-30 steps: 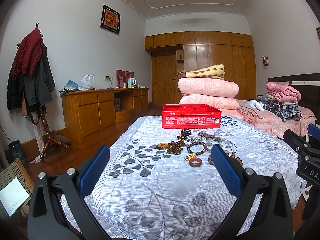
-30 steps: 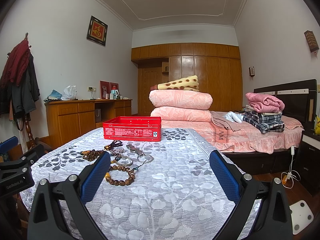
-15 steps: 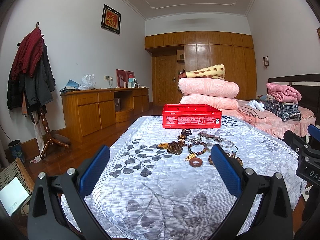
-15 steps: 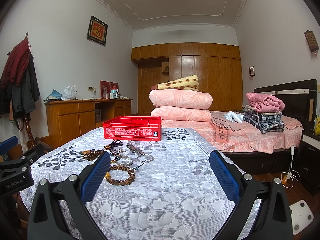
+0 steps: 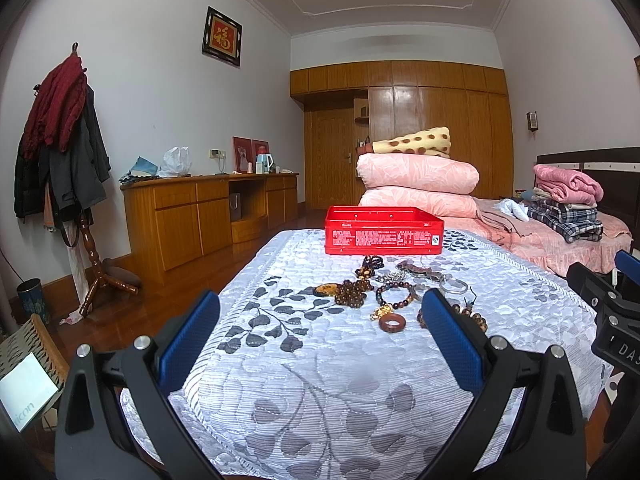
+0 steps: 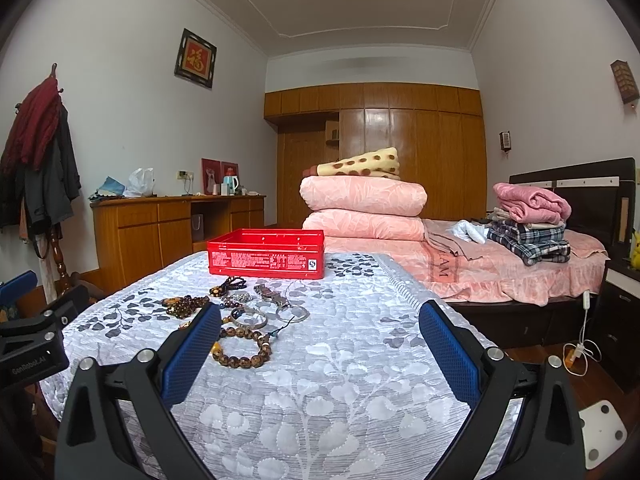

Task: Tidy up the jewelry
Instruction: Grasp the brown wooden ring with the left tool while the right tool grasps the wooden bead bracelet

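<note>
So the jewelry (image 5: 394,292) lies in a loose cluster on the quilted surface (image 5: 320,380), just in front of the red tin (image 5: 384,236) and well ahead of both my grippers. In it I can pick out a brown ring (image 5: 392,323) at the near edge, a dark bead bracelet (image 5: 396,295) behind it, a heap of brown beads (image 5: 352,295), silver bangles (image 6: 250,318) and a big-beaded bracelet (image 6: 242,346) nearest my right side. The cluster runs roughly from near to far, its long axis pointing at the tin; the tin's long side lies across my view, open top up.

My left gripper (image 5: 320,336) hangs wide open and empty above the near end of the surface, and my right gripper (image 6: 320,344) is likewise spread wide with nothing in it.

Nothing seems to be in the tin yet, though I can't see inside, so I judge I am at the first pick. To do it well I'd take the nearest, separate pieces first: the ring on the left, the big-beaded bracelet on the right. I'd come down with one finger inside a loop and one outside, pinch a single strand, and lift straight up so tangled neighbours do not drag along. The quilt is soft, so I'd press lightly.
</note>
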A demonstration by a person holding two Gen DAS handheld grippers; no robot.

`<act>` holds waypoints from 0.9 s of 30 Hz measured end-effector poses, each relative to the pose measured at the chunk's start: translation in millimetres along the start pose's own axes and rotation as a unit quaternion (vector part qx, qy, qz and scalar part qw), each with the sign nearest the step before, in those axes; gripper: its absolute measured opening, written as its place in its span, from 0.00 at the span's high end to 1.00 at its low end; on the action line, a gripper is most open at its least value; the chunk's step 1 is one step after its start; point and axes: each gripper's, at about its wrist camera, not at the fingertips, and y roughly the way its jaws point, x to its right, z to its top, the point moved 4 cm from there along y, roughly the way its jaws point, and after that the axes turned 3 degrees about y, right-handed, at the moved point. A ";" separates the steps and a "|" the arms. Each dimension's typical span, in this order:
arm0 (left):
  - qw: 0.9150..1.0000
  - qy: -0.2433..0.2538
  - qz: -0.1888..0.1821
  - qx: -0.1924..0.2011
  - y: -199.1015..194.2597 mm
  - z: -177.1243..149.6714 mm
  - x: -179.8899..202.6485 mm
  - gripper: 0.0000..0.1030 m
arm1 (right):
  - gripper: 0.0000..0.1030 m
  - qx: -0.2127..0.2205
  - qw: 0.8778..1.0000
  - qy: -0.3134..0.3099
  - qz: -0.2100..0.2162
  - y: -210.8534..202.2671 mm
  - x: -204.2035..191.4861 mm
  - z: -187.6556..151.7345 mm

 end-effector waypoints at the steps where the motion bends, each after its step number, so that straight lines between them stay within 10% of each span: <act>1: 1.000 -0.001 0.001 -0.001 -1.3 1.6 -7.1 0.05 | 0.06 -0.005 1.000 -0.002 0.002 -2.5 2.2 -5.7; 20: 0.996 -0.007 -0.003 -0.094 47.0 -16.7 -21.3 0.05 | 0.06 -0.168 0.982 0.020 0.088 61.4 -6.7 -29.2; 27: 0.991 0.002 -0.016 -0.132 68.7 -18.1 -19.1 0.05 | 0.36 -0.246 0.959 0.036 0.136 98.4 -14.5 -36.5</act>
